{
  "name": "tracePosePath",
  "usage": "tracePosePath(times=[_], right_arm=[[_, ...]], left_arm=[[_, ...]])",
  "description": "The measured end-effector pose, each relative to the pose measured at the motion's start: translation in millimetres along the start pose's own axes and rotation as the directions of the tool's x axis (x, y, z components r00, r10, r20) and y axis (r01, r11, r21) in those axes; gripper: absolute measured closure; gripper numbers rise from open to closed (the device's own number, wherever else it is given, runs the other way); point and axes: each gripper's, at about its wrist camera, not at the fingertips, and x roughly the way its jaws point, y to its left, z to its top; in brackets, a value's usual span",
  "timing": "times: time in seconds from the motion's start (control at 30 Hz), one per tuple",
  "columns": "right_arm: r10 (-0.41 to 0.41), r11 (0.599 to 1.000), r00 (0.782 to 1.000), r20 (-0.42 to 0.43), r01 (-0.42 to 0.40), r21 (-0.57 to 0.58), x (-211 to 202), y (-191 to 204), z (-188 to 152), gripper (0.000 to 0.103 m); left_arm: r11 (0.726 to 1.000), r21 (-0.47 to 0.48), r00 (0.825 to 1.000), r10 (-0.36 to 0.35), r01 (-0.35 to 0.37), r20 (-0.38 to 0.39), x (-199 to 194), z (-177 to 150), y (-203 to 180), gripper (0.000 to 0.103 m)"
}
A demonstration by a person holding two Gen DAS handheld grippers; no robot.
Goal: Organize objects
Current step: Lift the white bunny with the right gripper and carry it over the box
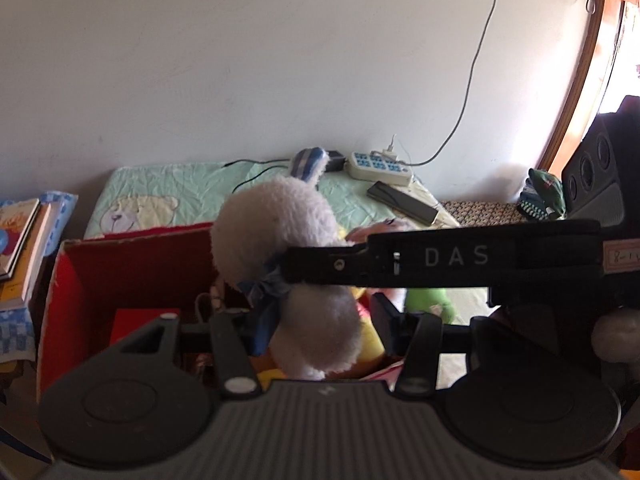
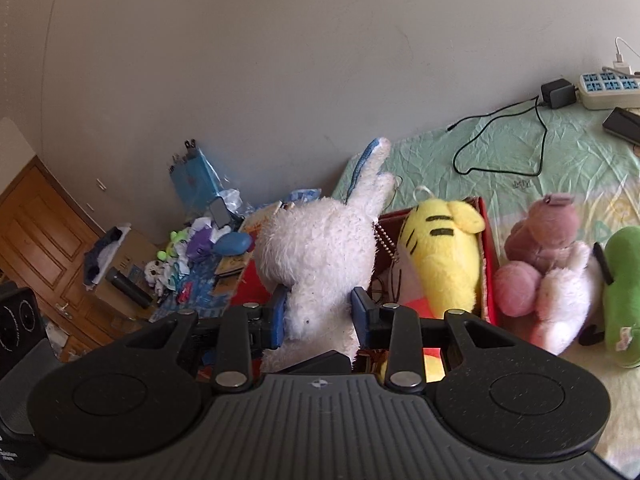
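1. The fluffy white plush rabbit with blue-lined ears (image 2: 320, 248) is clamped by the right gripper (image 2: 320, 312), above the red cardboard box (image 1: 80, 280).
2. The left gripper (image 1: 320, 320) is spread, empty, around the rabbit.
3. Lowering and release into the box are judged next.

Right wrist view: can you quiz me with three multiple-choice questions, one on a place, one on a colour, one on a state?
1. Where is the yellow striped plush?
A) on a chair
B) in the red box
C) under a pillow

2. What colour is the plush farthest right?
A) orange
B) blue
C) green

3. What is the right gripper doing?
A) shut on the white rabbit
B) open, empty
C) holding a cup

Answers:
1 B, the box's walls surround it.
2 C, its body is bright green.
3 A, both pads press the rabbit's sides.
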Motion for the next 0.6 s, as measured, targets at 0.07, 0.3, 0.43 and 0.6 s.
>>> tracePosePath(times=[0.07,0.3,0.43,0.6], right_arm=[[-0.025,1.0,1.0,-0.012,0.025,0.003,12.8,1.8,-3.7,0.068],[-0.109,0.993,0.993,-0.041,0.111,0.042,49.1,6.0,-15.6,0.069],[-0.171,0.982,0.984,-0.05,0.174,0.067,65.0,7.8,-20.8,0.07],[-0.217,0.971,0.975,-0.052,0.221,0.092,77.1,8.5,-25.5,0.07]], left_arm=[[1.0,0.009,1.0,0.004,-0.004,-0.017,7.1,-2.0,10.9,0.052],[1.0,0.007,0.998,0.014,-0.014,-0.061,25.1,-2.1,45.7,0.052],[1.0,0.016,0.996,0.023,-0.022,-0.089,35.6,-3.2,55.9,0.052],[1.0,0.01,0.993,0.028,-0.027,-0.117,45.7,-7.7,70.9,0.052]])
